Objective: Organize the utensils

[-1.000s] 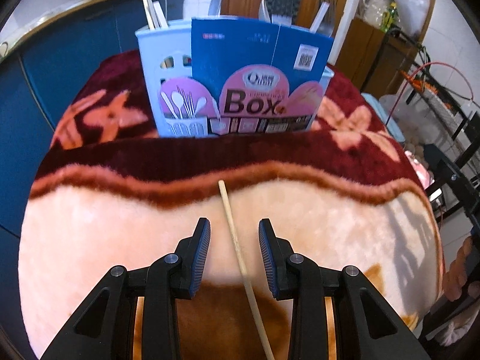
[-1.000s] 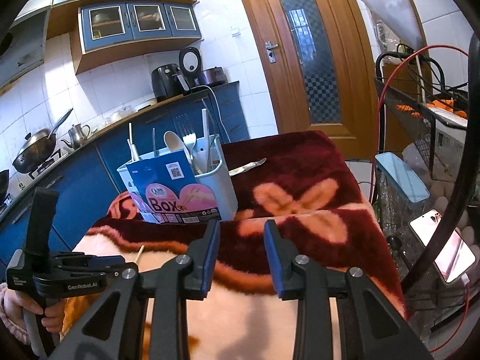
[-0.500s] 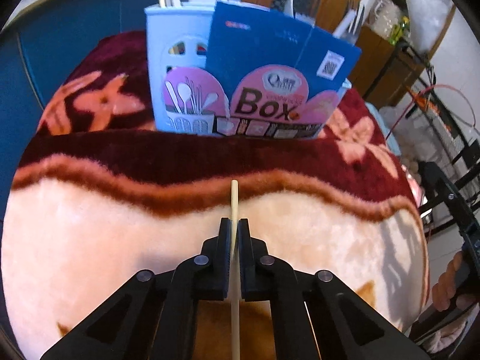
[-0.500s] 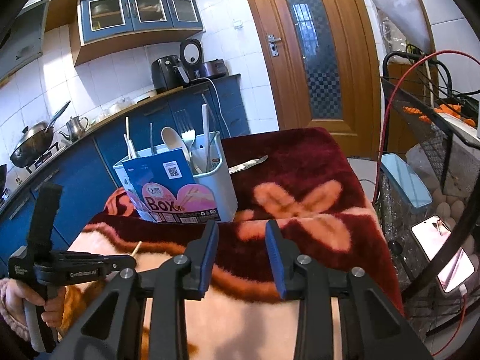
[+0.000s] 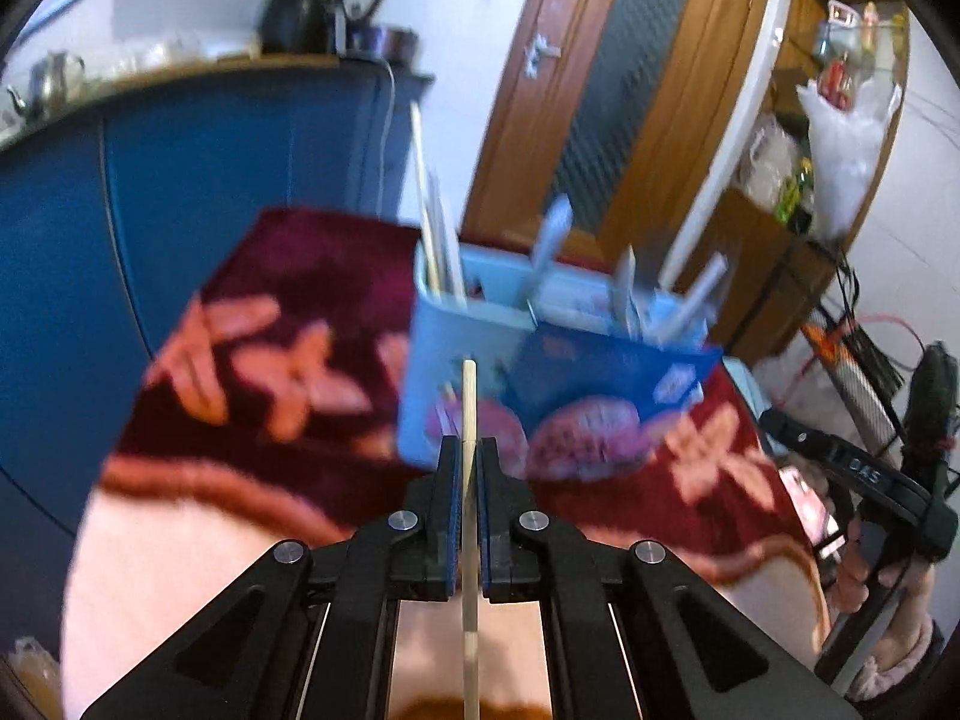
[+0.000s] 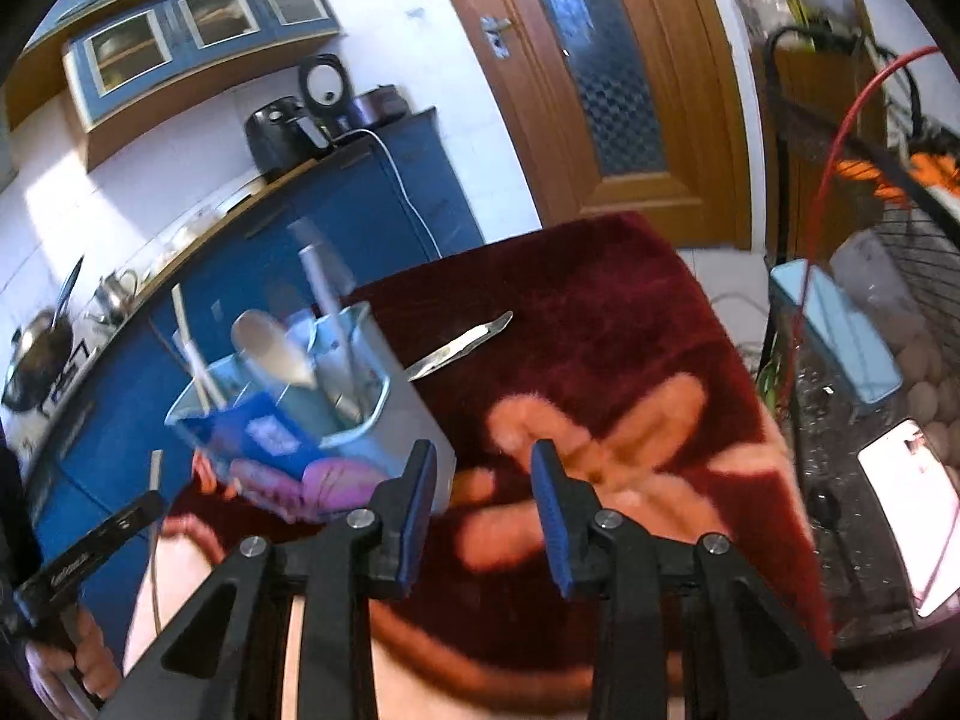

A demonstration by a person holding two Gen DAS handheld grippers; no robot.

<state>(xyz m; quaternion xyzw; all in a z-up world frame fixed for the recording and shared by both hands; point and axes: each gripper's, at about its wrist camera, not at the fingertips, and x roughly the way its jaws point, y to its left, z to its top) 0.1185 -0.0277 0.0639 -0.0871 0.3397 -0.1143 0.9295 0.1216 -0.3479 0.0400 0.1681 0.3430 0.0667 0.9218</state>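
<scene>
My left gripper (image 5: pixel 469 450) is shut on a wooden chopstick (image 5: pixel 468 402), lifted off the blanket and pointing at the pale blue utensil holder (image 5: pixel 432 354). The holder carries a blue "Box" card (image 5: pixel 606 384) on its front and holds several utensils. In the right wrist view the holder (image 6: pixel 354 414) stands left of centre, with a spoon (image 6: pixel 270 348) and chopsticks (image 6: pixel 192 348) in it. A metal knife (image 6: pixel 462 345) lies on the dark red blanket (image 6: pixel 600 312) behind it. My right gripper (image 6: pixel 483 468) hangs open above the blanket with nothing between its fingers. The left gripper's body (image 6: pixel 90 546) shows at lower left.
Blue kitchen cabinets (image 5: pixel 210 180) run along the left behind the table. A wooden door (image 6: pixel 600 90) stands at the back. To the right are a wire rack (image 6: pixel 888 228), a pale blue lid (image 6: pixel 834 330) and a phone (image 6: pixel 918 510).
The left jaws closed on the chopstick and lifted it from the blanket toward the holder. The right gripper moved closer to the holder and knife, still open.
</scene>
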